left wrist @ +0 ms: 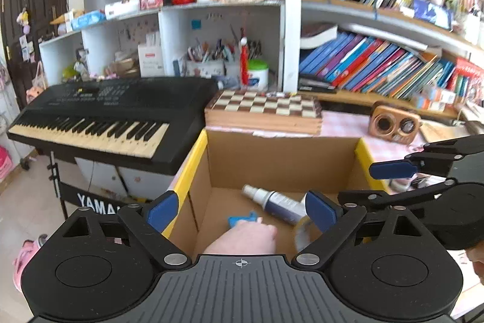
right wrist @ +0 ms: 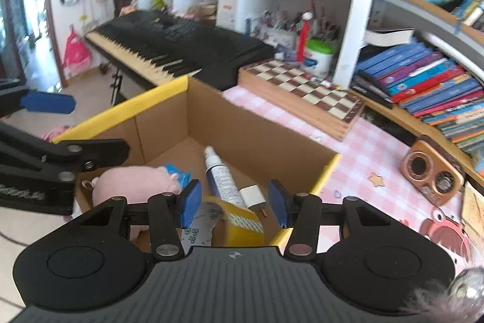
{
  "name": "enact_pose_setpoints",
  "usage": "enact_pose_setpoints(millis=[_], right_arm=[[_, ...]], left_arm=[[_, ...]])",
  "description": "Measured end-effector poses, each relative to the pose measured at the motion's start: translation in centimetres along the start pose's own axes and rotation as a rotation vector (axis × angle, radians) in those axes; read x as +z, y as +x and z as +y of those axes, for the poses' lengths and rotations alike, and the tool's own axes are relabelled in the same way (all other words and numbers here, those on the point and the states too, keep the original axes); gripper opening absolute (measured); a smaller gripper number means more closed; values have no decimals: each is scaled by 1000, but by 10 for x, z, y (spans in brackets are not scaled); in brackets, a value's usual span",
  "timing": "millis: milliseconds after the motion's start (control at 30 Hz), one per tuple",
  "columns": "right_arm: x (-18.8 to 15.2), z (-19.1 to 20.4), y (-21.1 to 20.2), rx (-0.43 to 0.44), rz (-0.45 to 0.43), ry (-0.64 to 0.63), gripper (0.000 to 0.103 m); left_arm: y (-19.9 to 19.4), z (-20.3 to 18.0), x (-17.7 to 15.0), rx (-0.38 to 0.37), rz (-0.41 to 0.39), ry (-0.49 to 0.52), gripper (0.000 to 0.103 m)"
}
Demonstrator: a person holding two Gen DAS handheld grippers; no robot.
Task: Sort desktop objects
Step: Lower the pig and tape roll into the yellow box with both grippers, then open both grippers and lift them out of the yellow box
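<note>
A cluttered study: white shelves, leaning books and a black keyboard [left wrist: 99, 114] stand behind a desk under a pink checked cloth [right wrist: 357, 153].

From the left wrist, the cardboard box [left wrist: 281, 153] with yellow rims sits at the desk's left edge. Inside lie a spray bottle [left wrist: 278, 202], a pink plush toy [left wrist: 245, 238] and something blue that I cannot identify. The left gripper [left wrist: 242, 211] hangs above the box, tilted down, jaws wide apart and holding nothing.

From the right wrist, the box also holds a roll of yellow tape [right wrist: 239, 220] and a white charger [right wrist: 252, 196]. The right gripper [right wrist: 234, 203] hovers over the box's near corner, jaws part open with nothing between them.

Several items appear sorted already; a wooden speaker [right wrist: 432, 174] and a chessboard [right wrist: 302, 87] remain out on the desk.
</note>
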State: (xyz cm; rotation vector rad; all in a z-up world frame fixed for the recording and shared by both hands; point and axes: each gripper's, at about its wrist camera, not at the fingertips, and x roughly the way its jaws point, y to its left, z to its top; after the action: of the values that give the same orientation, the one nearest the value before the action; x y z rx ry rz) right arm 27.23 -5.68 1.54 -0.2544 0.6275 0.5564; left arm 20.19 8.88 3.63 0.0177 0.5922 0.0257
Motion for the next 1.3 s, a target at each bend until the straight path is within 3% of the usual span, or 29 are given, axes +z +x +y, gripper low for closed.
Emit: enact_pose_setpoints(millis=[400,733,1300], right_arm=[[-18,-3,-65,-109,-97,127,46],[-58,14,-123,-211,-154,198,46],[-144,53,-184,-305,-113,306,46]], left_arm=[[-57,2,-12,-23,-62,-28,94],[-99,0,-37,-31,-83,-30,94],[-150,0,-91,-43,-70,-69,94]])
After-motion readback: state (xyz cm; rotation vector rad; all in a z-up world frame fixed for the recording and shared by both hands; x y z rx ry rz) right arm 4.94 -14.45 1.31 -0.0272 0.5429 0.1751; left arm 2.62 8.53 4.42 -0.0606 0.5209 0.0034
